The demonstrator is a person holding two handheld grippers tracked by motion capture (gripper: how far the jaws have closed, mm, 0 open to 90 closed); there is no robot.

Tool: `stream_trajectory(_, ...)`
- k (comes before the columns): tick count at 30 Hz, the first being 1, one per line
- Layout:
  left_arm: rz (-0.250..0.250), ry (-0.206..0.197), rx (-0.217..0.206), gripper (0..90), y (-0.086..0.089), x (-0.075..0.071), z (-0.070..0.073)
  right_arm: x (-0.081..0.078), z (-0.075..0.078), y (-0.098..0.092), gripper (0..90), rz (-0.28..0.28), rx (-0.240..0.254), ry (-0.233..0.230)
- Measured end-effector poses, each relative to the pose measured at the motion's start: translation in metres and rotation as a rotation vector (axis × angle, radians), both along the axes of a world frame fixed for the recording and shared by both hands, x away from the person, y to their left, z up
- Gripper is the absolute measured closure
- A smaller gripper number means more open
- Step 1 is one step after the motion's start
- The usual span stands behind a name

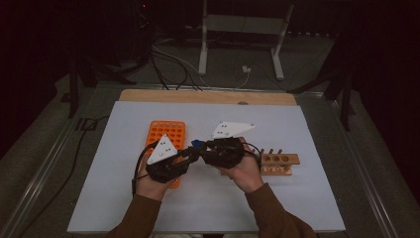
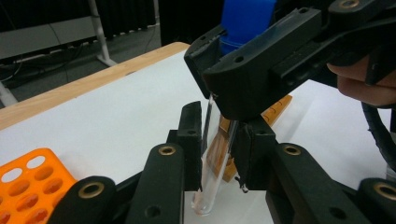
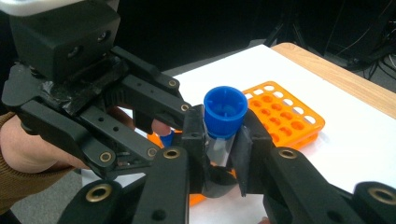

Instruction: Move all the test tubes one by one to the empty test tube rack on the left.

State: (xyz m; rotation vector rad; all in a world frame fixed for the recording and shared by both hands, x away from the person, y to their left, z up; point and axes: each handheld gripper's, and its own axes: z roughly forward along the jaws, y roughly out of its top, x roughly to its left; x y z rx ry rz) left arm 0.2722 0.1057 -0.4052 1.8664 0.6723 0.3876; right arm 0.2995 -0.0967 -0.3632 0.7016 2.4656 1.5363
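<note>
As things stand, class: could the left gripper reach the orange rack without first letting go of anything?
Probably not. The left gripper is shut on the clear tube, which the right gripper holds near its blue cap. The orange rack lies close and unobstructed.

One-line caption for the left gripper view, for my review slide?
Both claws grip one clear plastic test tube with a blue cap: left claw low on the glass, right claw just under the cap.

A clear, slim glass test tube point(image 2: 208, 154) with a blue ribbed plastic screw cap point(image 3: 225, 110) stands nearly upright above the white table mat; its cap sits on top, its rounded bottom hangs free; an orange plastic rack lies behind it.
</note>
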Motion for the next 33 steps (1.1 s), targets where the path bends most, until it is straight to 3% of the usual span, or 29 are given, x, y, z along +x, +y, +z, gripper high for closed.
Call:
stream_trajectory(4, -0.007, -0.001, 0.005, 77.3, -0.001, 0.0, -0.001, 0.001, -0.001, -0.001, 74.4, 0.001, 0.0, 0.001)
stream_trajectory(8, 0.008, 0.0, 0.01, 77.4, 0.001, 0.001, -0.001, 0.002, -0.001, -0.005, 61.5, -0.001, 0.018, 0.013)
stream_trajectory(14, 0.062, -0.01, 0.003, 77.5, 0.007, 0.004, 0.001, 0.004, -0.003, -0.018, 35.1, -0.018, 0.058, 0.037)
stream_trajectory(20, 0.104, -0.014, -0.015, 77.5, 0.015, 0.007, 0.002, 0.004, -0.008, -0.028, 15.7, -0.064, 0.038, 0.036)
stream_trajectory(26, 0.152, -0.009, -0.036, 77.5, 0.029, 0.011, 0.005, 0.008, -0.017, -0.041, 2.6, -0.135, 0.014, 0.032)
stream_trajectory(33, 0.214, -0.015, -0.055, 77.5, 0.05, 0.011, 0.007, 0.01, -0.027, -0.058, 0.0, -0.198, -0.021, 0.025)
